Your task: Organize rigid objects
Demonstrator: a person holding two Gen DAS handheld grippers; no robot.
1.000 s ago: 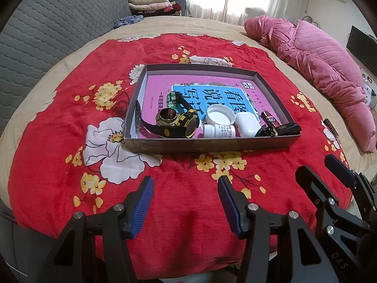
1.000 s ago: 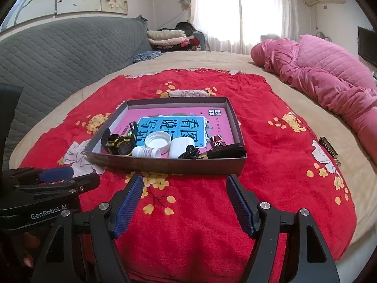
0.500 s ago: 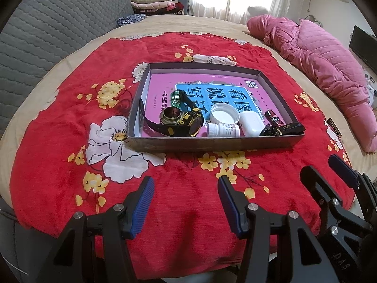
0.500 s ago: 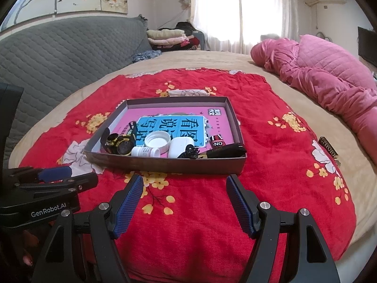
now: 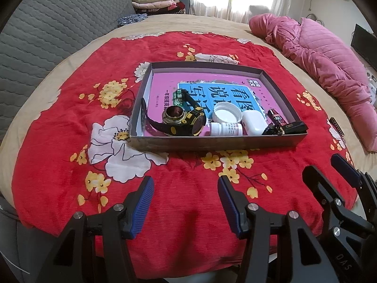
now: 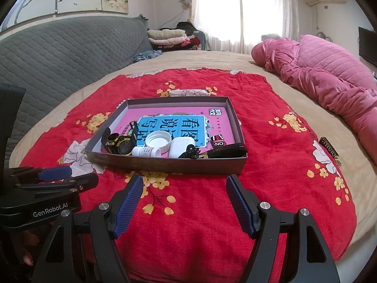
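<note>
Basically both claws, left claw (image 5: 185,202) & right claw (image 6: 185,202), gape wide, empty; tray (image 6: 165,164) wall hides item bottoms.

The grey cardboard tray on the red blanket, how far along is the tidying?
Mostly done, it seems: the grey cardboard tray already holds a black-and-yellow wristwatch, a white bottle, its white cap and a white earbud case. Nothing is in hand: the left gripper and right gripper have open, empty jaws. One small dark patterned bar lies outside, at the blanket's edge.
</note>
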